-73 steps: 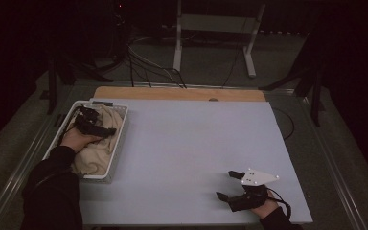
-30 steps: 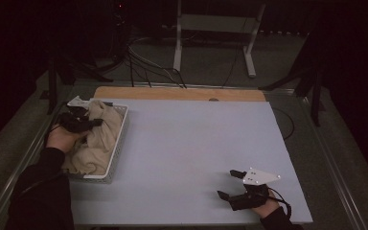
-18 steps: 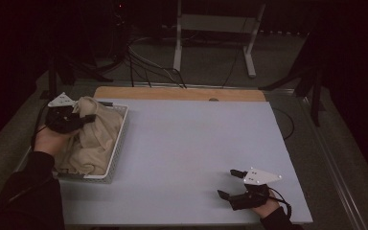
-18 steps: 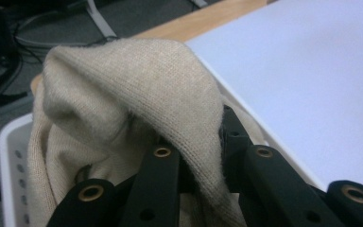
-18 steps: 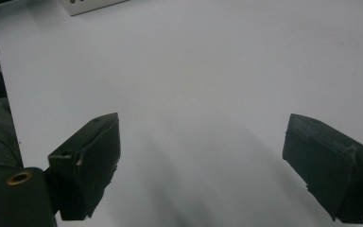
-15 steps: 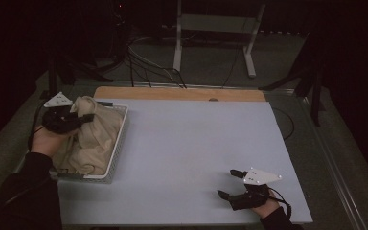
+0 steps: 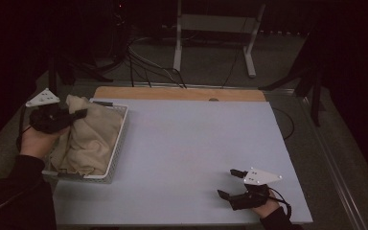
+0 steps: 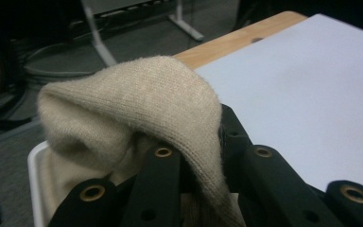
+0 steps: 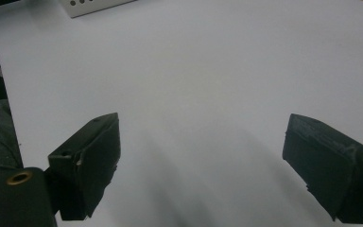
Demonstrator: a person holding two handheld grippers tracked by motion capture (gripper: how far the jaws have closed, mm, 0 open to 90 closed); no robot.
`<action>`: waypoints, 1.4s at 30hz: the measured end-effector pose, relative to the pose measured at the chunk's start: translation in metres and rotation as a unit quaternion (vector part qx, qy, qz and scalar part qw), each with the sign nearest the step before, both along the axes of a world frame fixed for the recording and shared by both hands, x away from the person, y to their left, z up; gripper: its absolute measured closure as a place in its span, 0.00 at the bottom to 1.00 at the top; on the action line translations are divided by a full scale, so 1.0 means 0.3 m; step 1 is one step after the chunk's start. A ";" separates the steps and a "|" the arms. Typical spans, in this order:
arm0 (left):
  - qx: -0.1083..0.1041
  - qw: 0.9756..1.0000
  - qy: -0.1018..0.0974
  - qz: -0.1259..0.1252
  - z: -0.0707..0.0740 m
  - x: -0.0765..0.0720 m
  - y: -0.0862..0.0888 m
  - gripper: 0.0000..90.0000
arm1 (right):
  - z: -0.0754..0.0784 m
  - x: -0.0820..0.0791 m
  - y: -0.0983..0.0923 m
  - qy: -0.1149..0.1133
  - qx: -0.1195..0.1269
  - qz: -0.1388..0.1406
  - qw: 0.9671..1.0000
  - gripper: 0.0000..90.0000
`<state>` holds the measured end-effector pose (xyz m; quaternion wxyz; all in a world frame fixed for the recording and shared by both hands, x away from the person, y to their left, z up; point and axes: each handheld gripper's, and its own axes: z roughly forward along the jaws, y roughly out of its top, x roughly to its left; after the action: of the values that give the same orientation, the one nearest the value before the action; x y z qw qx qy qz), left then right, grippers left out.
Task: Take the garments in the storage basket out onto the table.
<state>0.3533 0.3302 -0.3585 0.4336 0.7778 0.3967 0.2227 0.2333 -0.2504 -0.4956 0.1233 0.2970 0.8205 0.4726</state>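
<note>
While pinched in left claw (image 7: 79, 114), beige sweater (image 7: 93, 136), over white basket (image 7: 117, 143)

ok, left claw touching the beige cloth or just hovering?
Touching. In the left gripper view the beige cloth is pinched between the left claw's jaws and drapes over them. The high view shows it pulled up from the white basket.

Beige knit sweater (image 7: 92, 136) is sitting in a white perforated basket (image 7: 116, 149), black grippers are showing grey plates, and the table (image 7: 196, 143) is looking pale lavender-white with a tan wood strip (image 7: 172, 93).
</note>
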 end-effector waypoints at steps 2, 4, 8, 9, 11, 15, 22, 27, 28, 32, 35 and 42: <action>0.001 1.000 -0.003 -0.006 0.012 -0.002 -0.001 0.92 | 0.000 0.000 0.000 0.000 0.001 0.000 1.000 0.14; 0.000 1.000 -0.007 -0.006 0.030 -0.007 0.000 0.92 | 0.000 0.000 0.001 0.000 0.001 0.000 1.000 0.14; -0.010 1.000 -0.022 -0.001 0.070 -0.019 0.017 0.92 | 0.000 0.000 0.001 0.000 0.002 0.000 1.000 0.14; -0.022 0.999 -0.035 0.003 0.094 -0.028 0.031 0.92 | 0.000 0.001 0.001 0.001 0.002 0.000 1.000 0.14; -0.033 0.998 -0.049 0.008 0.119 -0.039 0.044 0.92 | 0.001 0.001 0.001 0.000 0.003 -0.001 1.000 0.14; -0.047 0.996 -0.070 0.010 0.169 -0.062 0.064 0.92 | 0.003 0.001 0.001 -0.002 0.005 -0.002 1.000 0.14; -0.055 0.993 -0.099 0.014 0.244 -0.088 0.080 0.92 | 0.003 0.001 0.003 -0.002 0.004 -0.001 1.000 0.14; -0.065 0.990 -0.126 0.018 0.319 -0.105 0.081 0.92 | 0.004 0.001 0.003 -0.003 0.004 -0.001 1.000 0.14; -0.065 0.990 -0.126 0.018 0.319 -0.105 0.081 0.92 | 0.004 0.001 0.003 -0.003 0.004 -0.001 1.000 0.14; -0.064 0.988 -0.142 0.020 0.363 -0.117 0.075 0.92 | 0.003 0.001 0.003 -0.002 0.005 0.000 1.000 0.14; -0.066 0.986 -0.154 0.020 0.404 -0.127 0.072 0.92 | 0.003 0.001 0.003 -0.003 0.005 0.000 1.000 0.14; -0.085 0.980 -0.177 0.022 0.467 -0.138 0.071 0.92 | 0.003 0.001 0.004 -0.002 0.006 0.000 1.000 0.14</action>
<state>0.3118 0.3515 -0.2183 0.5563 0.6775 0.3484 0.3319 0.2335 -0.2493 -0.4948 0.1233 0.2963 0.8177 0.4778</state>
